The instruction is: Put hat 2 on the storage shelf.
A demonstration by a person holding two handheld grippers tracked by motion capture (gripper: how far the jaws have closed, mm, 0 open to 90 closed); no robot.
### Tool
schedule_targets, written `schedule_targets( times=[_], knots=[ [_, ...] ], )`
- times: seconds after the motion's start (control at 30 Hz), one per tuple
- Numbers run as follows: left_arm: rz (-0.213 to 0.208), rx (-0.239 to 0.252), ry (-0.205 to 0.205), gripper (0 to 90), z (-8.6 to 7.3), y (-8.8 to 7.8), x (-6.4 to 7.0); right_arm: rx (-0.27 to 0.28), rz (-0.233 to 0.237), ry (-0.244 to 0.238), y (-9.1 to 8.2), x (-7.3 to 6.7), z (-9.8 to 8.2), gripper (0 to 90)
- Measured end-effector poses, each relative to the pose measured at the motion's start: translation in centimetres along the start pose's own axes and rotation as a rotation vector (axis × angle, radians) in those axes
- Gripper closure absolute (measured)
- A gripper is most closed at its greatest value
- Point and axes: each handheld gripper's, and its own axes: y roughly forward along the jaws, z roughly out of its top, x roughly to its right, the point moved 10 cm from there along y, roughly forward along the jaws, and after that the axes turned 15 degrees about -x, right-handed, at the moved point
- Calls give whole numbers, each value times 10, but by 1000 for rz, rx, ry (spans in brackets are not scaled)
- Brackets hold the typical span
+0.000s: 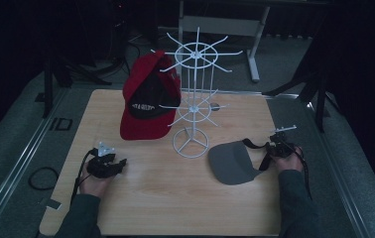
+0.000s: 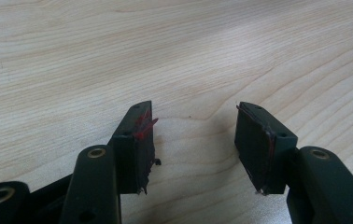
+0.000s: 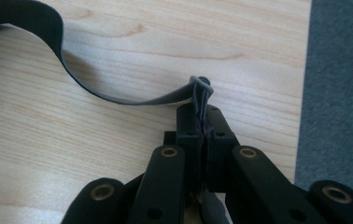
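The right tongs [image 3: 201, 122] are clenched on the strap [image 3: 118, 95] of the grey visor [image 1: 231, 161], which lies on the surface [image 1: 175, 198] toward the white rack [image 1: 191, 99]; the left tongs [image 2: 193, 140], released, rest far off.

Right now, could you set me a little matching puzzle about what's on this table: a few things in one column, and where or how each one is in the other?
Things:
1. red cap
2. grey visor
3. left gripper
4. right gripper

States:
A. jaws apart over bare wood, nothing between them
B. hanging on the white wire rack
C. shut on the visor's strap
D. lying flat on the wooden table, near the rack's round base

Pairs: 1-B, 2-D, 3-A, 4-C
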Motion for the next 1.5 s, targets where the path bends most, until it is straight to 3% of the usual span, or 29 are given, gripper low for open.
schedule_targets(
  times=[0.37,0.83,1.07,1.5],
  knots=[
    [0,1,-1,475,0,0,0,132,-77,-13,-29,2,16,879],
    [0,1,0,475,0,0,0,286,-112,-76,-69,-20,45,879],
    [0,1,0,475,0,0,0,358,-106,-100,-91,-31,59,879],
    [0,0,0,476,0,0,0,475,-122,-135,-128,-46,72,879]
  ],
)
